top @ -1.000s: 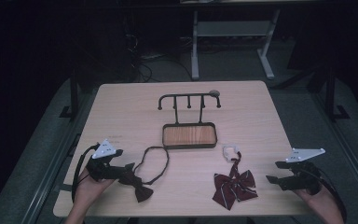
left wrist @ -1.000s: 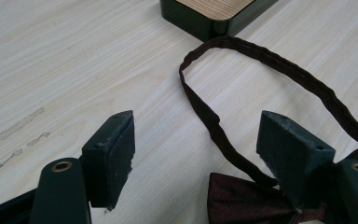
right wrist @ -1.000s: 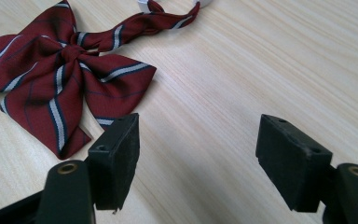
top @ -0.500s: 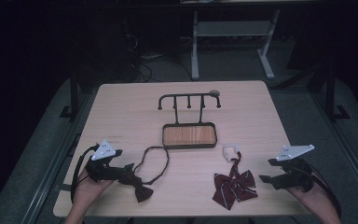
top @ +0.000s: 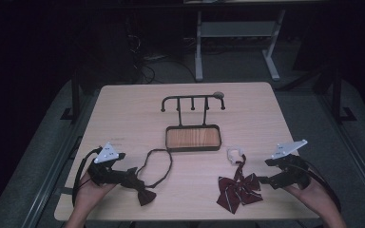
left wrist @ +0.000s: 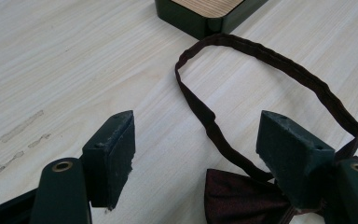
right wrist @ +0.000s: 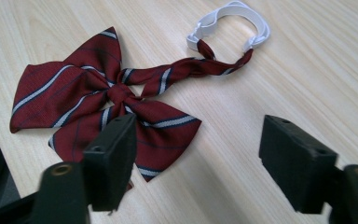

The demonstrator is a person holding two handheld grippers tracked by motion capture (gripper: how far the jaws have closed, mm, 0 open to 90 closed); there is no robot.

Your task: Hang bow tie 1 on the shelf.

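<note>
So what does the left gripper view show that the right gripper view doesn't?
The left gripper view shows a dark bow tie with its thin neck loop lying open on the table, and a corner of the wood-topped stand base. The left gripper is open, one jaw against the bow.

The right gripper view shows a red striped bow tie with a white elastic band at the end of its twisted strap. The right gripper is open above it.

Both show the light wooden table and open black jaws.

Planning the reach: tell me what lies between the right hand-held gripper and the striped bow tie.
Only bare tabletop separates the open right hand-held gripper from the striped bow tie, as the high view shows.
</note>
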